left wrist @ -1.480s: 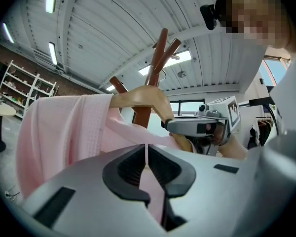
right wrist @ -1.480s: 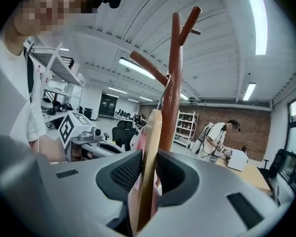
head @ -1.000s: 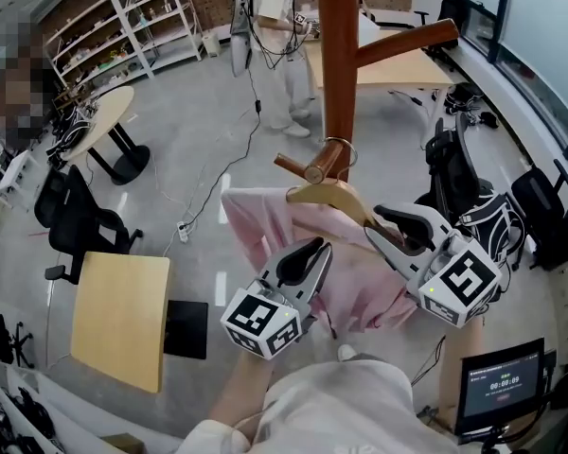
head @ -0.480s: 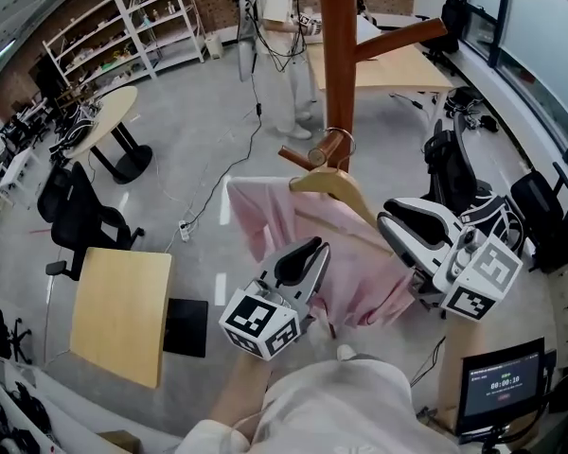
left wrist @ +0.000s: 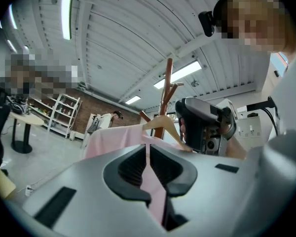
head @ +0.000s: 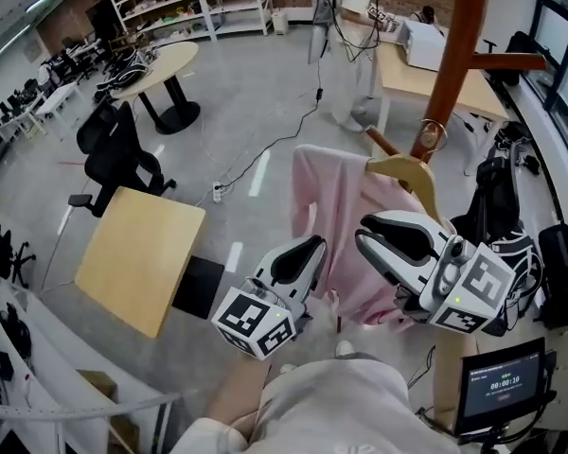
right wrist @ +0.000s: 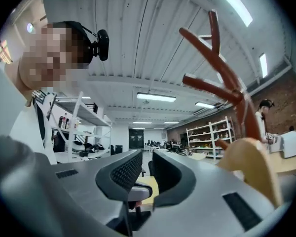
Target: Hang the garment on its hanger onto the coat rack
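A pink garment (head: 336, 216) hangs on a wooden hanger (head: 407, 171), whose metal hook (head: 431, 135) loops over a low peg (head: 383, 145) of the brown coat rack (head: 459, 55). My left gripper (head: 308, 252) is shut on the garment's lower fabric; a pink fold (left wrist: 149, 181) runs between its jaws. My right gripper (head: 362, 237) sits just below the hanger's right arm, apart from it, open by a narrow gap with nothing inside. In the right gripper view the hanger's end (right wrist: 251, 169) lies to the right of the jaws, with the rack (right wrist: 222, 78) behind.
A square wooden table (head: 137, 253) and a black chair (head: 118, 149) stand at the left. Black bags (head: 497, 216) lie at the rack's foot. A person (head: 346, 26) stands beyond by a desk (head: 426, 74). A timer screen (head: 502, 386) is at the lower right.
My right gripper let go of the hanger and drew back below it. The hanger now hangs from the peg. The head view swung left; my left gripper kept its hold on the fabric.
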A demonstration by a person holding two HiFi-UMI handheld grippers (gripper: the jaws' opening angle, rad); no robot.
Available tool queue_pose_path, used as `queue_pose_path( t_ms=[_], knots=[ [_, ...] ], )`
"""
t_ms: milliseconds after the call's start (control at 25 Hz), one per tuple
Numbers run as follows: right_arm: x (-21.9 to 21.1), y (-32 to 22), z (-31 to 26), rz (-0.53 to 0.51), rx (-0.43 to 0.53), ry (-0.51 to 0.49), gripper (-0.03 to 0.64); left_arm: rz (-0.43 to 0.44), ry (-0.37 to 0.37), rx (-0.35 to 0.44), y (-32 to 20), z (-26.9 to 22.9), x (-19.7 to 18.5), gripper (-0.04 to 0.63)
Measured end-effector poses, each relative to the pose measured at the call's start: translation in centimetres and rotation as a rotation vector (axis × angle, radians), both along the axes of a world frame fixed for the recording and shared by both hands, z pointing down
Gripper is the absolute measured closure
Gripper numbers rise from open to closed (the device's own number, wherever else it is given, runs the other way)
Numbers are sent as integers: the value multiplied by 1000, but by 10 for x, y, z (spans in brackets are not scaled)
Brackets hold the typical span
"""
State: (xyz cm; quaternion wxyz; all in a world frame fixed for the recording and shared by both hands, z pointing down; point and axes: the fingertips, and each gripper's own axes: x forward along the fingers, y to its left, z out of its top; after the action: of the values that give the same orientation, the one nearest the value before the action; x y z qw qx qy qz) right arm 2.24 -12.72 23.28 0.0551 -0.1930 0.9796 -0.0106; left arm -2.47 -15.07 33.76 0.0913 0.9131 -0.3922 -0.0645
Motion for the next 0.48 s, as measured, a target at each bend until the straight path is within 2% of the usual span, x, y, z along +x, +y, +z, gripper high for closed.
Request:
queue_pose_path(
  t_ms=[160, 240, 360, 480],
  knots=[
    [-63, -2, 35, -125, -78, 15, 541, -100, 59, -12, 16, 9, -57, 588],
    [-94, 0, 55, -191, -131, 15, 577, -176, 42, -19, 27, 16, -88, 589],
    [-131, 12, 77, -285, -206, 10, 588, -294, 6, -34, 47, 22, -124, 589],
    [-157, 27, 94, -343, -275, 3, 604, -353, 18, -45, 71, 22, -147, 589]
  ],
)
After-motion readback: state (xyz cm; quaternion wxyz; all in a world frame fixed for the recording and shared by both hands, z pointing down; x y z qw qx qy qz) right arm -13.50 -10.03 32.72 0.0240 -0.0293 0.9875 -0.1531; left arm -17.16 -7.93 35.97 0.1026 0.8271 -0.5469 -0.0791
